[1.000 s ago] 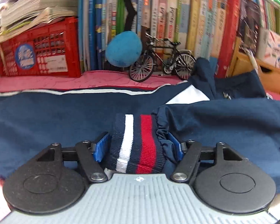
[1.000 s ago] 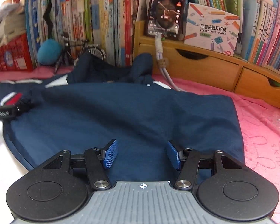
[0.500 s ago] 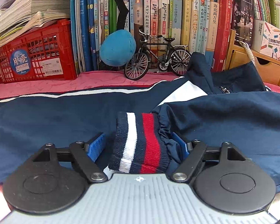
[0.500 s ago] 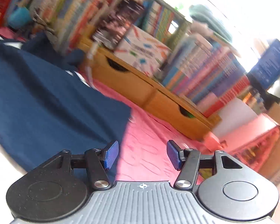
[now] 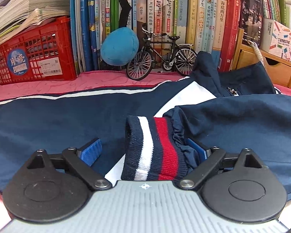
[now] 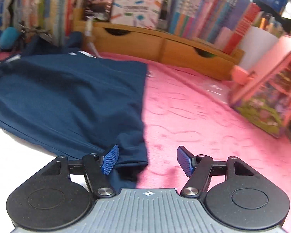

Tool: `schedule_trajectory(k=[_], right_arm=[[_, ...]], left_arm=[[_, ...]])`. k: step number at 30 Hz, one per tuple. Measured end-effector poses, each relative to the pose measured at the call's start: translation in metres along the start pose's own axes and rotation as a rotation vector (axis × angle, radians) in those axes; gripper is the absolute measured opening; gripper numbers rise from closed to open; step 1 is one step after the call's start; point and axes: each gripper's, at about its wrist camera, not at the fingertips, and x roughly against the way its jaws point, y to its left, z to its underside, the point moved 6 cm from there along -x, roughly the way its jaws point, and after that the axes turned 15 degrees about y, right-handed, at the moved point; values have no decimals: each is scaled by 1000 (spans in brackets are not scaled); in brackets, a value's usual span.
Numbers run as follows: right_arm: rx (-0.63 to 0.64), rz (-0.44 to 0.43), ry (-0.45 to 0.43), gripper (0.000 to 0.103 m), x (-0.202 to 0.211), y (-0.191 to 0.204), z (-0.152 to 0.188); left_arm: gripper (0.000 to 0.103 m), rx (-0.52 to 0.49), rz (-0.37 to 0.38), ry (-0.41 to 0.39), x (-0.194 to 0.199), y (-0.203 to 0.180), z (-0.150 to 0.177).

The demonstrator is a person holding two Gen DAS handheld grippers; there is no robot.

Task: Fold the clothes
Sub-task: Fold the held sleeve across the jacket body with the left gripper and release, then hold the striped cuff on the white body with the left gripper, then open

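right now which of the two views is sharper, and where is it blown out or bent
Left wrist view is sharp: book spines and the striped cuff read clearly, though fisheye bows the shelf and the top left corner is overexposed. Right wrist view is motion-blurred across the books and pink cover, with a blown-out white patch at lower left.

Bright daylight; left view sharp, right view motion-blurred w/ blown-out corners, fisheye-bent edges.

The jacket (image 5: 48, 120) lies on the blanket (image 6: 194, 112), its cuff (image 5: 153, 145) on top, before the books (image 5: 164, 9).
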Motion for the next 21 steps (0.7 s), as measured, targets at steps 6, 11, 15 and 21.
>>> schedule_trajectory(k=[6, 11, 15, 21], right_arm=[[-85, -150, -109, 73, 49, 16, -34], [-119, -547, -138, 79, 52, 87, -92], [-106, -621, -41, 79, 19, 138, -124], [-36, -400, -19, 79, -26, 127, -127]], left_arm=[[97, 0, 0, 1, -1, -1, 1], [98, 3, 1, 4, -1, 0, 0], [99, 6, 3, 6, -2, 1, 0], [102, 1, 13, 12, -2, 0, 0]])
